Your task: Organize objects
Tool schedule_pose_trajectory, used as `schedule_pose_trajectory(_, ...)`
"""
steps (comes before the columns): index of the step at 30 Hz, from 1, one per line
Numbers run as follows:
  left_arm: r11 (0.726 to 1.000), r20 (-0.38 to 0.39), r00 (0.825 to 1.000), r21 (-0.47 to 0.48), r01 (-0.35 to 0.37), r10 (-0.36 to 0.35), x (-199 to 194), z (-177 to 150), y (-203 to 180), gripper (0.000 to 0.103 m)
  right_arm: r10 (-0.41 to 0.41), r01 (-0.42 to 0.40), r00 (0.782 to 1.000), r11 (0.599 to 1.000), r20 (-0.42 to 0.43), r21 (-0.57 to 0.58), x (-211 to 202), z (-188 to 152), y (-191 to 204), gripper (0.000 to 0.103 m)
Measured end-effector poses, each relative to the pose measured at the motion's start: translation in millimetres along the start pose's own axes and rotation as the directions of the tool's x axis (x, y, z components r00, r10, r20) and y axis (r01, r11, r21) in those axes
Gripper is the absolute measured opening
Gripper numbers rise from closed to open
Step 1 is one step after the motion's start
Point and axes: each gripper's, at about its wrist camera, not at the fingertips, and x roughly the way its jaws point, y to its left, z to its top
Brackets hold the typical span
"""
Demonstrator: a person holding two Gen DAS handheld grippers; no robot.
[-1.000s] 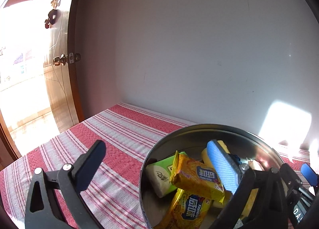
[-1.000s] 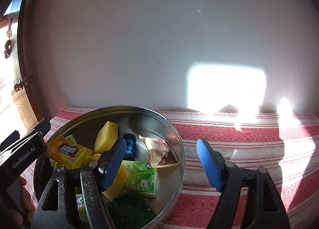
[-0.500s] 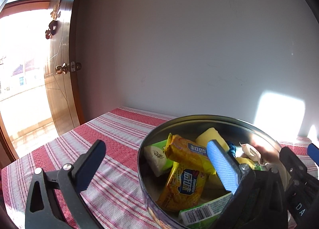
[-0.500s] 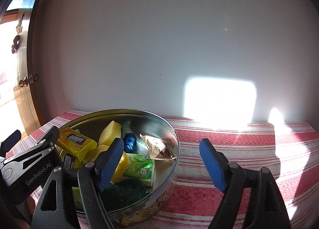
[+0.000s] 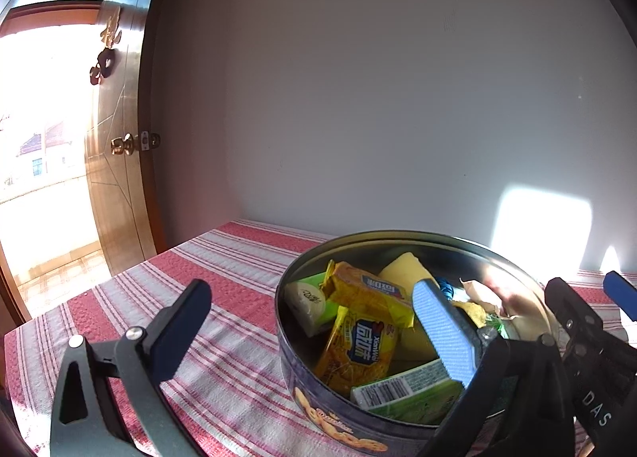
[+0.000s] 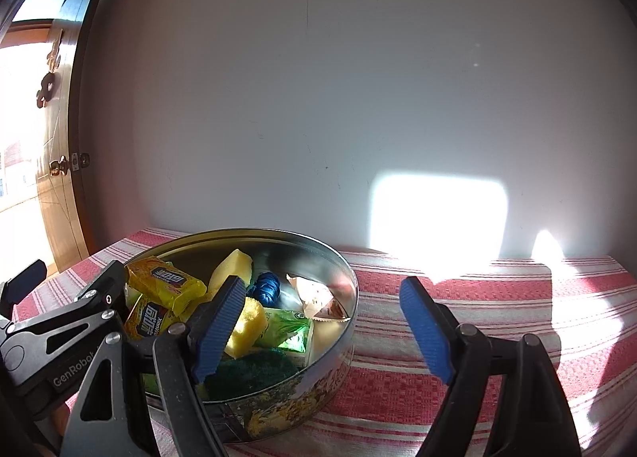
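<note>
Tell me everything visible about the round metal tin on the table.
The round metal tin is lidless, shiny silver inside, with printed cookie pictures on its outer wall. It stands upright on the red striped tablecloth, near the wall. It is full: yellow snack packets, yellow sponges, green tissue packs, blue thread. Each gripper's open jaws straddle its rim.

A round tin (image 6: 330, 345) is sitting on the striped tablecloth (image 6: 497, 321), the wall behind it at twelve o'clock. Snack packets (image 5: 366, 341), a tissue pack (image 6: 284, 331) and a sponge (image 6: 247, 325) are lying inside. A door (image 5: 115, 162) is standing at nine o'clock.
</note>
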Motion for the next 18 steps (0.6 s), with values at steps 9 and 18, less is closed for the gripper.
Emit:
schedule_pose_trajectory(9, 1.000, 0.014, 1.000, 0.019, 0.010, -0.010, -7, 0, -4, 0.103, 0.000, 0.000, 1.000, 1.000, 0.009, -0.004, -12, -3, -2, 0.082)
schedule_pose_trajectory(18, 0.998, 0.012, 0.999, 0.039, 0.040, -0.041, -7, -2, -11, 0.103, 0.000, 0.000, 1.000, 1.000, 0.014, 0.000, -13, -4, -1, 0.082)
